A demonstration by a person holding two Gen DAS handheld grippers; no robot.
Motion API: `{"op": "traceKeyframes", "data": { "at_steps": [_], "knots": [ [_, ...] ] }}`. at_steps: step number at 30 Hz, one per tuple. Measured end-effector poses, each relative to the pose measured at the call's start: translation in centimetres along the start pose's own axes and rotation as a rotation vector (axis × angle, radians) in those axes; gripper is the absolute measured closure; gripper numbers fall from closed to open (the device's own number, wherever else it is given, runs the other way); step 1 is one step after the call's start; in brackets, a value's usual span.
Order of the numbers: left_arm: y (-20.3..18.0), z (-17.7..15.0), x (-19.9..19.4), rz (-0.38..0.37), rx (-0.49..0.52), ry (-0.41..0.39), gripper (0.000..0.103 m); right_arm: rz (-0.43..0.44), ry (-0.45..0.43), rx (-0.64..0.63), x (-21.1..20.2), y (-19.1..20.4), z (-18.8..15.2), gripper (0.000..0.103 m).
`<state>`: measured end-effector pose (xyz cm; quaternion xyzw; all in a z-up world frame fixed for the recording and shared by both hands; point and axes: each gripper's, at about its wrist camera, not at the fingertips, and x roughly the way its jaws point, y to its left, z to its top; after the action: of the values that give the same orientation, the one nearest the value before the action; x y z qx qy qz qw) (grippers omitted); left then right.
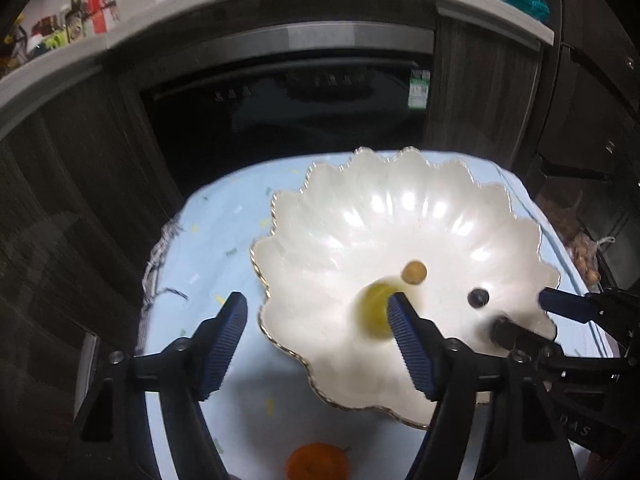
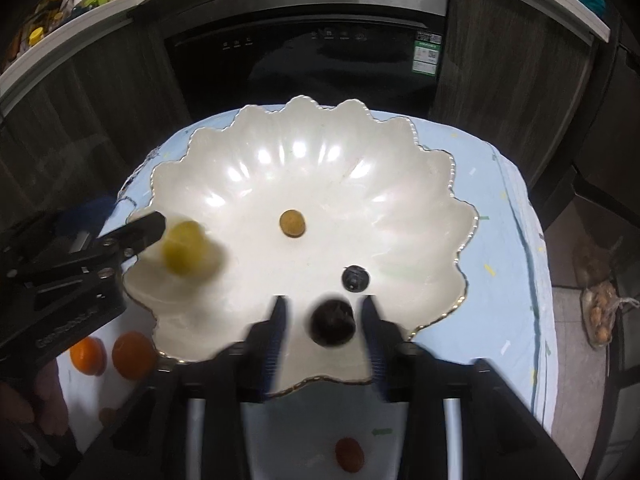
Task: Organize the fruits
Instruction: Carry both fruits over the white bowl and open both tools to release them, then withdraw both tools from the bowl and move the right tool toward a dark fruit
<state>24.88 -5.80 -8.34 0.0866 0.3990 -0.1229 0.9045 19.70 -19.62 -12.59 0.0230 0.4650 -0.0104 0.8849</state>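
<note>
A white scalloped bowl (image 1: 400, 216) (image 2: 304, 168) with a gold rim sits on a light blue cloth. In it lie a small tan fruit (image 1: 414, 272) (image 2: 292, 223) and a small dark berry (image 1: 478, 298) (image 2: 355, 278). A blurred yellow-green fruit (image 1: 376, 312) (image 2: 186, 250) is over the bowl's left side, just off my left gripper (image 1: 316, 346), which is open. A blurred dark fruit (image 2: 333, 322) (image 1: 505, 330) sits between the fingers of my right gripper (image 2: 324, 320), which is open around it with gaps on both sides.
Oranges (image 2: 132, 354) (image 1: 318, 462) lie on the cloth in front of the bowl at the left. A small reddish fruit (image 2: 349, 455) lies near the front edge. A dark oven front (image 2: 304, 60) and cabinets stand behind the table. A net bag (image 2: 600, 312) lies on the floor at the right.
</note>
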Motion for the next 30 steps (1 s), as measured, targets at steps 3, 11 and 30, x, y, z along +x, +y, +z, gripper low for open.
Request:
{"op": "traceKeyframes", "data": {
  "at_steps": [3, 11, 30],
  "knots": [
    [0.1, 0.4, -0.5, 0.006, -0.003, -0.012, 0.026, -0.014, -0.022, 0.024, -0.5, -0.4, 0.2, 0.037],
    [0.5, 0.7, -2.2, 0.010, -0.022, -0.038, 0.015, -0.045, -0.063, 0.037, -2.1, -0.8, 0.7, 0.033],
    [1.1, -0.2, -7.2, 0.028, -0.031, -0.091, 0.013, -0.063, -0.155, 0.019, -6.8, 0.2, 0.3, 0.033]
  ]
}}
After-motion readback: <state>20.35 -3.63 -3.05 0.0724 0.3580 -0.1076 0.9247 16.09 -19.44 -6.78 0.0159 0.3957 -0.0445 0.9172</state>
